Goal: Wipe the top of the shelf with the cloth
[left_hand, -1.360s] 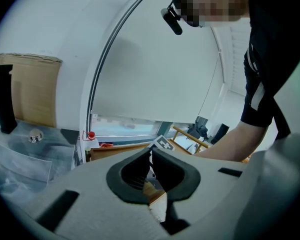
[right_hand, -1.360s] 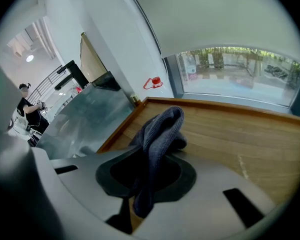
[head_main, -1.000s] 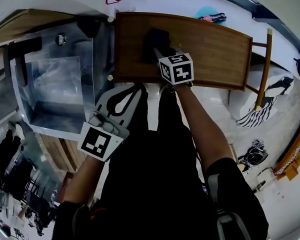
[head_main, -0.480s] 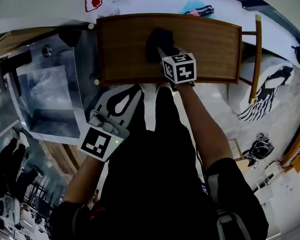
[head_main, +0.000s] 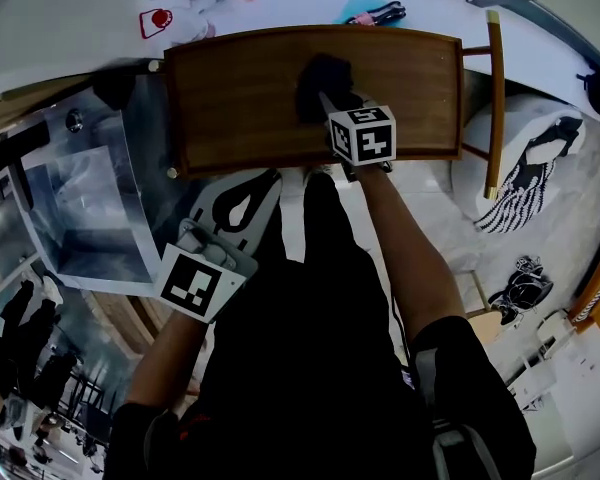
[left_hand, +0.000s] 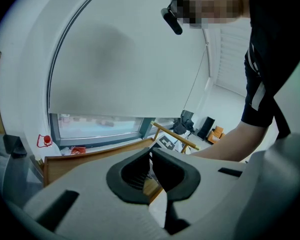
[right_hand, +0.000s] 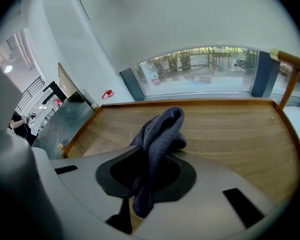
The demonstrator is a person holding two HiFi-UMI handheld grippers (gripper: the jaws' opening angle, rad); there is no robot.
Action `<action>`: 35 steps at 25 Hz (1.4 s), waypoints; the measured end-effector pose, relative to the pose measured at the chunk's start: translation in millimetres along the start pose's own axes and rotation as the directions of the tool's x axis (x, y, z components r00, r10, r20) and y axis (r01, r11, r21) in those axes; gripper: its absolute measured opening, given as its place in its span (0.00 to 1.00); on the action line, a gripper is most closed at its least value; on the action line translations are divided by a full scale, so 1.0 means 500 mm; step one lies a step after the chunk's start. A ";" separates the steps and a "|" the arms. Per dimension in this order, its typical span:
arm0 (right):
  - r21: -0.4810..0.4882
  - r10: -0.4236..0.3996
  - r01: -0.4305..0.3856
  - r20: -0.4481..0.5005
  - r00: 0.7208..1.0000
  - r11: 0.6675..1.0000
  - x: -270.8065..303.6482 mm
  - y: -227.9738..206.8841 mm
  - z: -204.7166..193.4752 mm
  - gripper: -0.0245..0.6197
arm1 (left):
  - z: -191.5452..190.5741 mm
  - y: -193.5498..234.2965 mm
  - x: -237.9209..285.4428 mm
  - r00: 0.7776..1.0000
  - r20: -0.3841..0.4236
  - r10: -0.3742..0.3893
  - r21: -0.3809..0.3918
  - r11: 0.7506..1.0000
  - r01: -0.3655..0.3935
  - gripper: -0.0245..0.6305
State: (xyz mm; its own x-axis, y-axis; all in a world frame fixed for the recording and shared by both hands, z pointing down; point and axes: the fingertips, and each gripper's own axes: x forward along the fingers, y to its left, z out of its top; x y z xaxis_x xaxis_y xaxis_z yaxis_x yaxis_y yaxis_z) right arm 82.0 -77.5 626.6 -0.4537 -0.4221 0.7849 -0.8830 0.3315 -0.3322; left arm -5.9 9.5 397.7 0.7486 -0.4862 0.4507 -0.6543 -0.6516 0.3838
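The wooden shelf top [head_main: 240, 98] [right_hand: 230, 129] lies ahead, brown with a raised rim. A dark grey cloth [head_main: 320, 83] [right_hand: 157, 139] rests on it near the middle, bunched up. My right gripper [head_main: 330, 108] [right_hand: 147, 181] is shut on the cloth and holds it against the wood. My left gripper [head_main: 242, 200] [left_hand: 151, 171] hangs below the shelf's near edge, beside the person's legs, with its jaws closed together and nothing between them.
A metal cabinet [head_main: 90, 198] stands left of the shelf. A wooden post [head_main: 494, 98] rises at the shelf's right end. A red item [head_main: 158, 18] and a teal one [head_main: 365, 15] lie on the white sill beyond. Bags [head_main: 525, 288] sit on the floor at right.
The shelf has shifted left and up in the head view as the head turned. The right gripper with the cloth has stayed near the shelf's middle. The left gripper has not moved.
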 end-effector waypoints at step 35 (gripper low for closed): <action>0.127 -0.180 0.177 0.019 0.983 0.976 -0.161 -0.326 -0.040 0.13 | 0.049 -0.129 0.192 0.993 -0.041 -0.108 0.051 0.993 0.110 0.09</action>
State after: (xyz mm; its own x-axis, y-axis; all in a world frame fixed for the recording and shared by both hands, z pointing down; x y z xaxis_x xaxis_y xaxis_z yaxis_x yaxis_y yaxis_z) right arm 265.0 -80.9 628.0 -0.2891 -0.4906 0.8221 -0.9573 0.1421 -0.2518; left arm 110.5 -9.4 396.3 0.8097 -0.3893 0.4392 -0.5621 -0.7295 0.3896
